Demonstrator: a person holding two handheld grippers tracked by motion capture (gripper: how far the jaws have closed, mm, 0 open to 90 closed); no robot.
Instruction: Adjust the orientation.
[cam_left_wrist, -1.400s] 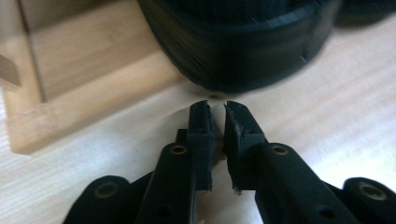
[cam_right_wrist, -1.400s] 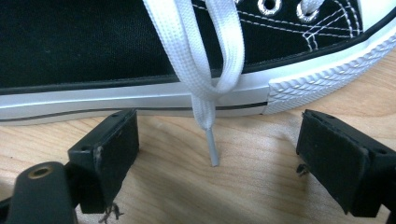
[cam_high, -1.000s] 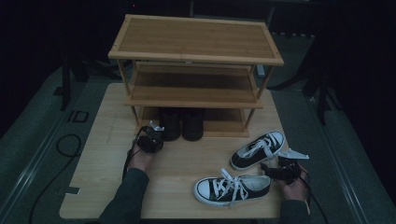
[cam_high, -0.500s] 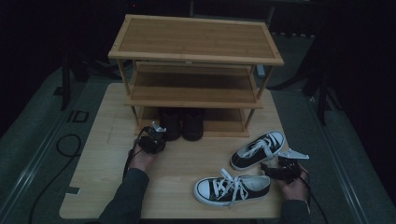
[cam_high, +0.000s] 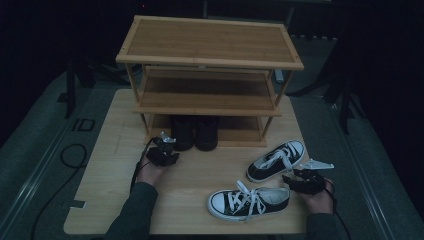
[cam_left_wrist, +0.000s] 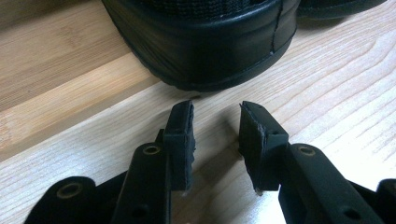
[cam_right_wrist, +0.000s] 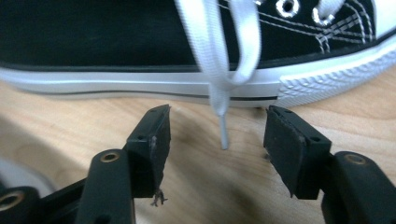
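Observation:
Two black shoes (cam_high: 195, 132) stand under the lowest shelf of a wooden rack (cam_high: 210, 40). My left gripper (cam_high: 169, 146) sits just in front of the left one. In the left gripper view the jaws (cam_left_wrist: 217, 106) have just been opening, with nothing between them and the black heel (cam_left_wrist: 205, 46) close ahead. Two black-and-white sneakers lie at the front right, one farther (cam_high: 277, 160) and one nearer (cam_high: 247, 200). My right gripper (cam_high: 290, 180) lies beside them. Its jaws (cam_right_wrist: 217, 116) have just been closing and stand open, with a white lace tip (cam_right_wrist: 224, 135) hanging between them, untouched.
The rack takes up the back half of the wooden table (cam_high: 115, 150). A black cable (cam_high: 75, 150) loops on the floor at the left. Dark stands rise at both sides of the table.

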